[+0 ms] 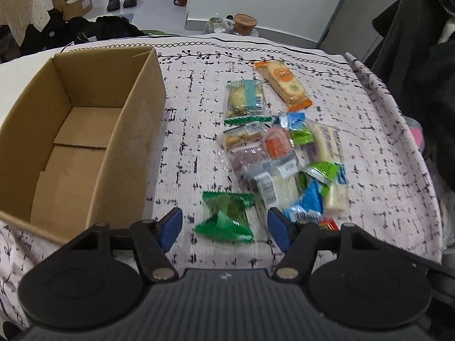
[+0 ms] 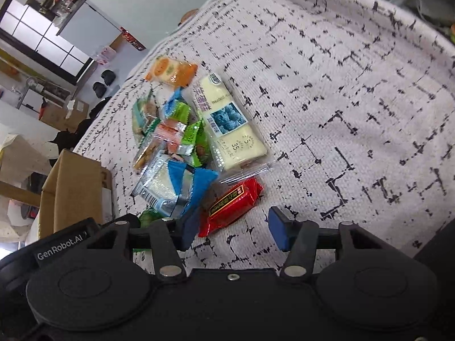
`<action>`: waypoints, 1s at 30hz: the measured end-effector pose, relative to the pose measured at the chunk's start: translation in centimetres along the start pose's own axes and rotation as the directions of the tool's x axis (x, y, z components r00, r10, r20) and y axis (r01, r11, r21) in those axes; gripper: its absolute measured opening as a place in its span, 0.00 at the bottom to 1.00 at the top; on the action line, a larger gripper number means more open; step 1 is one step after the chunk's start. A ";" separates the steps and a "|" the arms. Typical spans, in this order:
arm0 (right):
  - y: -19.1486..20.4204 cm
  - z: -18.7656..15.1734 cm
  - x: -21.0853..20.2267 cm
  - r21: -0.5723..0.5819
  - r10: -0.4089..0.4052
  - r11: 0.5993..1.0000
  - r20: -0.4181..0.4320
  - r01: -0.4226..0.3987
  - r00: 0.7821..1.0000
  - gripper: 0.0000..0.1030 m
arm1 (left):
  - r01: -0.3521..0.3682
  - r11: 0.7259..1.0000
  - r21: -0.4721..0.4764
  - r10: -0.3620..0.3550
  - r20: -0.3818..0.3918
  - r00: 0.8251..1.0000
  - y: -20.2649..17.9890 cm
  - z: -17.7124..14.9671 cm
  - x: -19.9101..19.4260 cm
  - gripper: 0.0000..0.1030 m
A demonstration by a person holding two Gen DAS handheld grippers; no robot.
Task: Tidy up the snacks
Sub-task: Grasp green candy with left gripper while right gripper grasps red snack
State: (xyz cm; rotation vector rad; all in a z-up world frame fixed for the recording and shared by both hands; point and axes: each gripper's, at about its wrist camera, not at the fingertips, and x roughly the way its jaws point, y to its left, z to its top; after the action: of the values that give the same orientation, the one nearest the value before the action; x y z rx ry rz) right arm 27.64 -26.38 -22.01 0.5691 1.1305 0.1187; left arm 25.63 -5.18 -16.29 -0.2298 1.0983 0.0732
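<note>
- Snacks (image 1: 281, 153) in crinkly wrappers lay heaped on the woven tablecloth (image 1: 199, 91) beside a cardboard box (image 1: 136, 119).
- Left gripper (image 1: 224, 226) straddled a green packet (image 1: 226, 217), pads apart.
- Right gripper (image 2: 231, 227) gaped around a glossy red bar (image 2: 230, 204).

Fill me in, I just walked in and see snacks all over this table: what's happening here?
A person holding a gripper in each hand is sorting snacks. The left gripper is open around a green packet lying beside the empty cardboard box. The right gripper is open by a red packet at the near edge of the snack pile. Neither packet is gripped yet, and nothing is in the box so far.
</note>
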 end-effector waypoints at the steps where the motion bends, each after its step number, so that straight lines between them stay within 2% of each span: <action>1: -0.1 0.1 0.3 0.011 -0.003 1.000 -0.007 0.003 1.000 0.52 | -0.003 1.000 -0.006 0.003 -0.008 1.000 0.0 0.1 0.4 0.64; 10: 0.1 0.5 1.5 0.024 -0.023 0.999 0.007 0.023 1.000 0.52 | -0.031 0.999 -0.020 0.030 -0.073 0.997 -0.1 0.4 3.8 0.61; 12: 0.3 0.6 1.8 0.019 -0.030 0.999 0.020 0.029 0.999 0.51 | -0.034 0.999 -0.029 0.031 -0.092 0.995 -0.1 0.3 4.3 0.57; 14: 0.7 0.6 2.1 0.001 -0.044 0.999 0.033 0.044 0.998 0.46 | -0.032 0.999 -0.027 0.029 -0.101 0.994 -0.2 0.2 4.8 0.50; 18: 1.1 0.6 2.7 -0.015 -0.037 0.999 0.036 0.038 0.999 0.25 | -0.046 0.998 -0.041 0.042 -0.107 0.993 -0.1 -0.1 5.2 0.47; 22: 0.9 0.5 2.0 -0.003 0.001 1.000 0.046 -0.001 0.999 0.17 | -0.045 0.998 -0.046 0.040 -0.100 0.994 -0.2 0.0 4.7 0.44; 26: 0.7 0.2 0.5 -0.005 0.032 0.999 0.084 -0.032 0.996 0.14 | -0.030 0.999 -0.036 0.027 -0.076 0.997 -0.5 0.3 3.3 0.39; 27: 0.7 0.1 0.2 -0.010 0.041 0.999 0.093 -0.040 0.995 0.14 | -0.024 0.999 -0.034 0.022 -0.069 0.997 -0.6 0.4 2.9 0.37; 28: 0.8 0.0 -0.1 -0.016 0.046 0.999 0.098 -0.045 0.994 0.13 | -0.016 0.999 -0.034 0.014 -0.064 0.998 -0.7 0.5 2.5 0.26; 30: 0.8 -0.2 -0.7 -0.024 0.049 0.999 0.112 -0.047 0.992 0.13 | 0.001 0.999 -0.037 -0.003 -0.056 0.998 -0.8 0.6 1.7 0.24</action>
State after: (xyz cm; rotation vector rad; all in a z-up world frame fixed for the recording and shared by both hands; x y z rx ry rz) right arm 27.33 -25.87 -21.04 0.5770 1.0053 0.1388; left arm 27.07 -5.93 -17.39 -0.2672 1.1528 0.0857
